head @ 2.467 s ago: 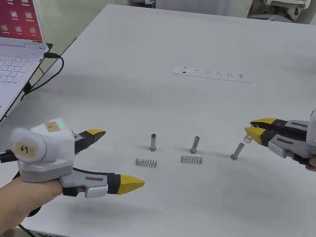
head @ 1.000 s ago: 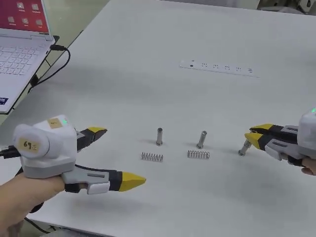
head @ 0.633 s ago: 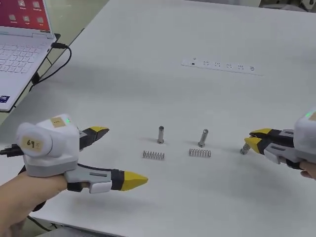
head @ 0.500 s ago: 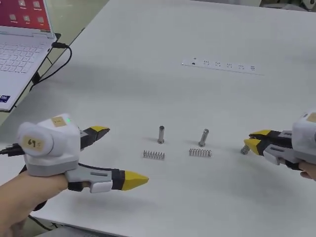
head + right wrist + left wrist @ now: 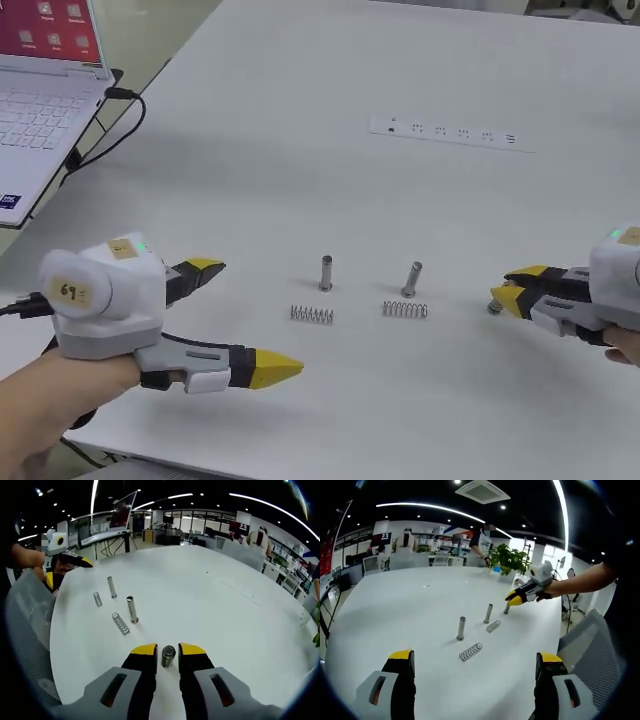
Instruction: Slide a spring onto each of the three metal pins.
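- The right gripper (image 5: 509, 287) is low over the tabletop (image 5: 300, 120), towards its right edge. Its jaws sit close on either side of a spring (image 5: 168, 658).
- That spring stands upright around the right pin (image 5: 168, 650), whose round top shows inside the coils in the right gripper view.
- I cannot tell whether the jaws are pinching the spring or only flanking it, as just a thin dark line shows on each side.
- The left gripper (image 5: 245, 317) is held over the near left part of the tabletop, its jaws spread wide and empty. In the left gripper view its yellow tips stand far apart, pointing at the row of pins.
- The middle pin (image 5: 411, 279) stands upright and bare, to the left of the right pin and well apart from it.
- The left pin (image 5: 326, 272) stands upright and bare too, further left in the same row, which runs along the near edge.
- One loose spring (image 5: 404, 309) lies flat just beside the middle pin on the near-edge side, not touching it.
- A second loose spring (image 5: 311, 314) lies flat the same way, just in front of the left pin.
- A white power strip (image 5: 445, 133) lies flat further towards the far edge.
- An open laptop (image 5: 40, 90) sits off the left edge with a black cable (image 5: 110, 140) plugged into its side.
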A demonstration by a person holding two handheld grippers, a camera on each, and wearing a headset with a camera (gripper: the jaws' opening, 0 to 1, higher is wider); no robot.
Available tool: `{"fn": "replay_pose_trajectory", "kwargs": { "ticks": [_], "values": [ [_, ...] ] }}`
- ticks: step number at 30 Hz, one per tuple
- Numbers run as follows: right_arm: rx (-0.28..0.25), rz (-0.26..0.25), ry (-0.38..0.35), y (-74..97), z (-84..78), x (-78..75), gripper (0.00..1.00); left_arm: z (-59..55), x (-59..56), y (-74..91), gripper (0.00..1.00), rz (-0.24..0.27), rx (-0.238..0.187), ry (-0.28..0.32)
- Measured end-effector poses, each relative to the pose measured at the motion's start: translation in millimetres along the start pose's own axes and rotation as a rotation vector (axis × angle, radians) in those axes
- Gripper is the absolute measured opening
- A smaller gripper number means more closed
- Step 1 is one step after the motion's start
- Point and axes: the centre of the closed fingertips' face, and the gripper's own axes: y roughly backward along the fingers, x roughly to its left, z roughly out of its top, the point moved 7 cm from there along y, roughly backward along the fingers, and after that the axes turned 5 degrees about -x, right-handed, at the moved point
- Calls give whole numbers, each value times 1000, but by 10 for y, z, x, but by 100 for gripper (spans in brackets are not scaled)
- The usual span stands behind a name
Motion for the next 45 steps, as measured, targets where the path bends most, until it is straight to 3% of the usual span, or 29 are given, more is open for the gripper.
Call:
{"fn": "replay_pose_trajectory", "kwargs": {
  "ticks": [7,23,34,45],
  "values": [
    [-37,-9,-6,129,60,39,21,26,-4,-6,98,-6,-1,-8],
    [-115,13,46,418,217,222,21,57,-45,-38,98,-22,2,-18],
    [-84,56,51,497,-18,366,21,68,-35,-21,98,-20,4,-19],
    [-58,64,21,522,-186,422,21,67,-64,-33,98,-35,7,-19]
  ]
}}
